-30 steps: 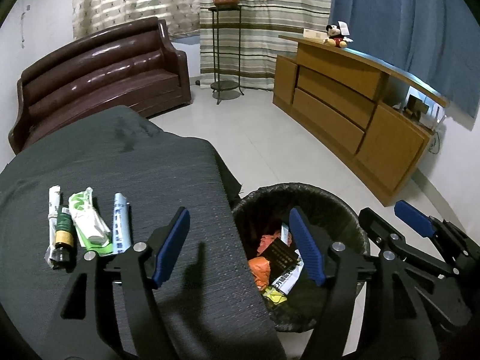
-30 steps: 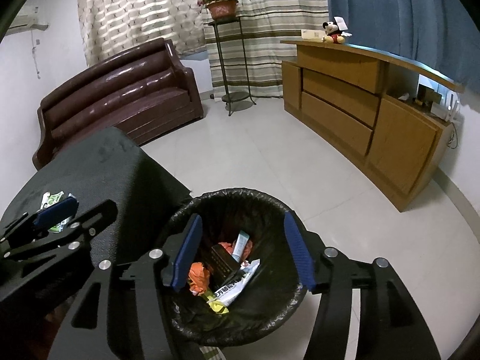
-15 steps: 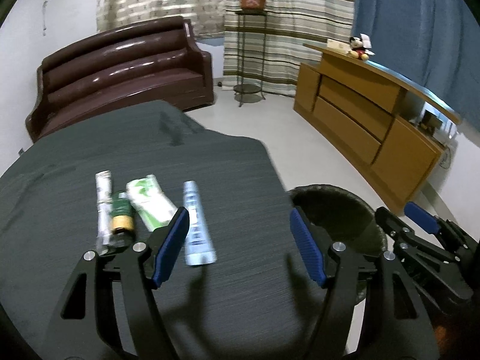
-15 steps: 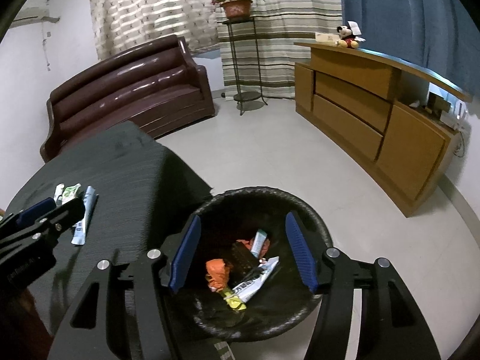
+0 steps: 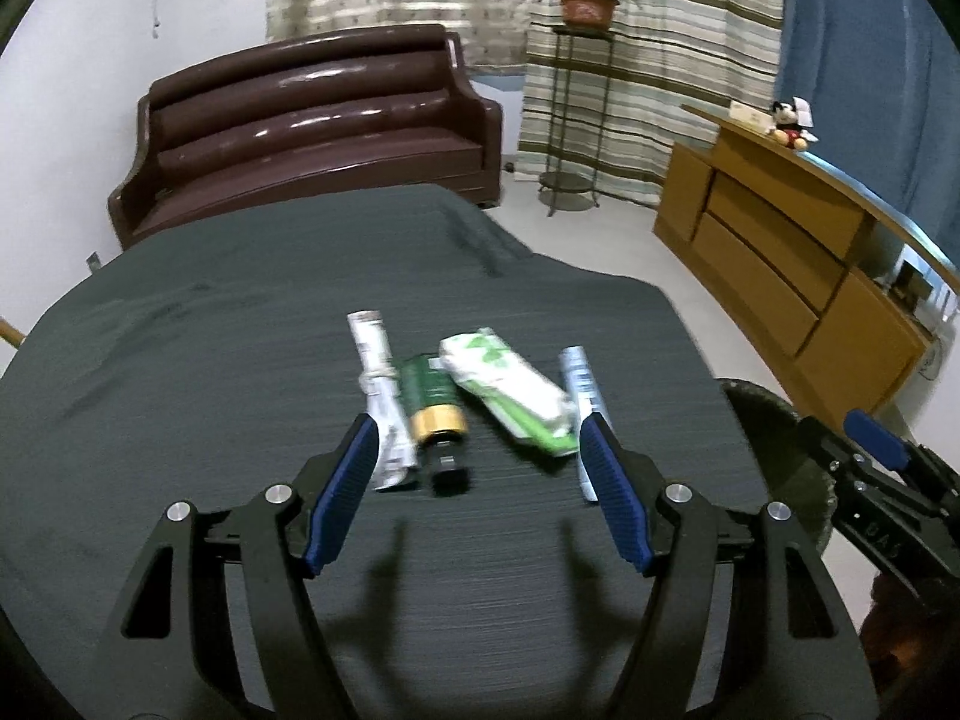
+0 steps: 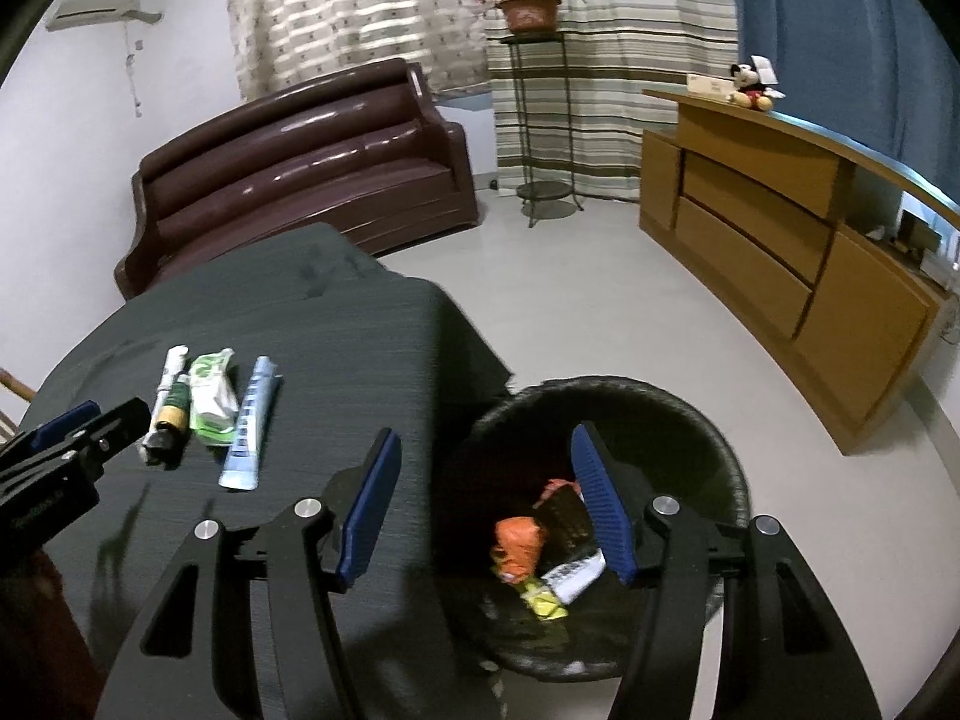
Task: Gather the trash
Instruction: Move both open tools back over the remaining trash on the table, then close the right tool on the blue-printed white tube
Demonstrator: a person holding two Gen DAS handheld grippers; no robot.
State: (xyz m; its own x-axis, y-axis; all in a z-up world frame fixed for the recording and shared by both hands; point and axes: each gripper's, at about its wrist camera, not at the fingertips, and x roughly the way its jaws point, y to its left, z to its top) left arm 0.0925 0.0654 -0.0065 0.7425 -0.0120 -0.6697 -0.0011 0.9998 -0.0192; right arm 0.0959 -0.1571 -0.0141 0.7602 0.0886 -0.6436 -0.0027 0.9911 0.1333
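Note:
Several pieces of trash lie side by side on the dark grey table point(image 5: 210, 372): a white wrapper point(image 5: 379, 384), a green bottle with a gold band point(image 5: 433, 414), a green-and-white packet point(image 5: 510, 396) and a light blue tube point(image 5: 579, 384). My left gripper point(image 5: 477, 474) is open and empty, just in front of them above the table. My right gripper point(image 6: 483, 480) is open and empty, above the rim of the black trash bin point(image 6: 708, 420) beside the table. The bin holds orange, white and yellow wrappers point(image 6: 522, 546). The trash also shows in the right wrist view, with the tube point(image 6: 252, 420) nearest.
A brown sofa point(image 5: 312, 132) stands behind the table. A wooden sideboard point(image 5: 798, 264) runs along the right wall. A plant stand point(image 5: 570, 120) is by the striped curtain. Pale floor point(image 6: 600, 300) lies between bin and sideboard.
My left gripper has swung left from over the bin to face the trash on the table. My right gripper has shifted slightly left, over the bin's rim. Both stay open.

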